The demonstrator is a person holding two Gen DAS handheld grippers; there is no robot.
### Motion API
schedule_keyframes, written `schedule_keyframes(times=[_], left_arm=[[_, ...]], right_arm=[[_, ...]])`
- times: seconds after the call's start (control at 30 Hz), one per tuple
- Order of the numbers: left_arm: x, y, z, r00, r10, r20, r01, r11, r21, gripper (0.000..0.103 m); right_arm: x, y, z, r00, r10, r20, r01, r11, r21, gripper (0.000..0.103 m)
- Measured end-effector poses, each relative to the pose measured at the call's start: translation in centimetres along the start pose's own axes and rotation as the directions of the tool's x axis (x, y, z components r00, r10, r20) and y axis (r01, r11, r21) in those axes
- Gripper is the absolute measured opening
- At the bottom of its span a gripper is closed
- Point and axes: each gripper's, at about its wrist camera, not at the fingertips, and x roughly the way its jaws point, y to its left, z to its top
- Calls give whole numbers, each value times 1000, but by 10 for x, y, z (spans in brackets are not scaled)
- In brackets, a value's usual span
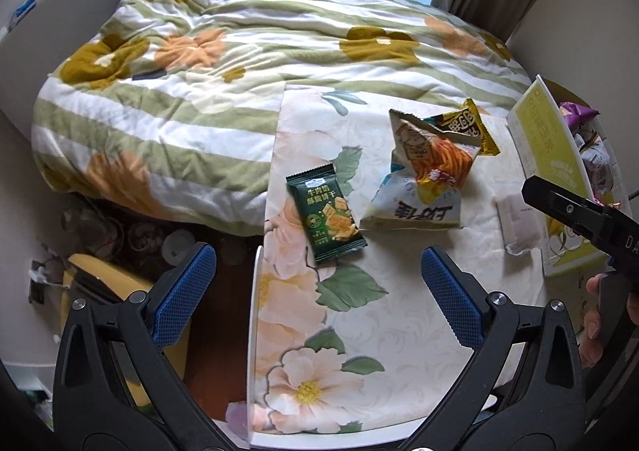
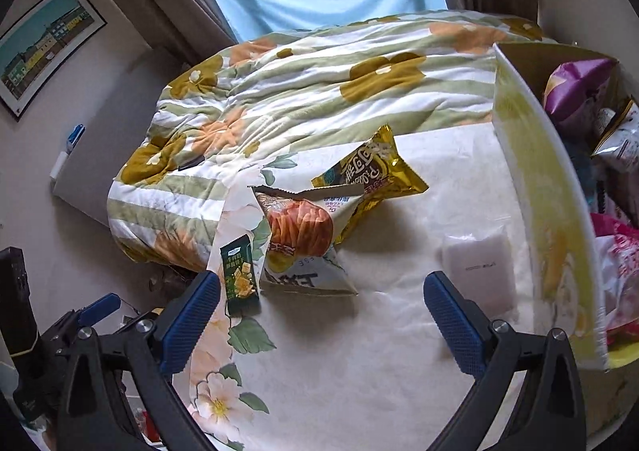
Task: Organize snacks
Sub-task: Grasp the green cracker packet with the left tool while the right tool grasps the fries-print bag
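A small dark green biscuit packet [image 1: 325, 213] [image 2: 239, 277] lies near the left edge of the floral table [image 1: 399, 311] [image 2: 359, 371]. Right of it a white and orange chip bag [image 1: 423, 175] [image 2: 303, 239] leans on a gold packet [image 1: 469, 125] [image 2: 371, 167]. A flat white sachet [image 1: 517, 221] [image 2: 481, 267] lies beside the yellow-green box [image 1: 551, 147] [image 2: 535, 187], which holds several snack bags. My left gripper [image 1: 319, 291] hovers open just short of the green packet. My right gripper [image 2: 321, 315] is open over bare cloth, nothing between its fingers.
A green-striped flowered quilt [image 1: 223, 83] [image 2: 299, 91] is heaped behind the table. Left of the table the floor drops away with a yellow item [image 1: 104, 279] and clutter. A hand [image 1: 595, 315] holds the right tool by the box.
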Motion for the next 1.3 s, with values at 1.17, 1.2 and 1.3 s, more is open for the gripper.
schedule_keyframes(times=[1.17, 1.2, 1.3], left_arm=[[146, -9, 27, 976, 73, -206, -99, 988, -119, 78], [147, -10, 27, 976, 78, -206, -104, 987, -120, 78], [149, -13, 28, 974, 98, -205, -122, 986, -110, 78]], right_arm=[[119, 4, 24, 973, 20, -229, -11, 999, 38, 52], [118, 3, 24, 972, 25, -232, -17, 999, 34, 51], [117, 3, 26, 970, 32, -242, -29, 999, 19, 50]])
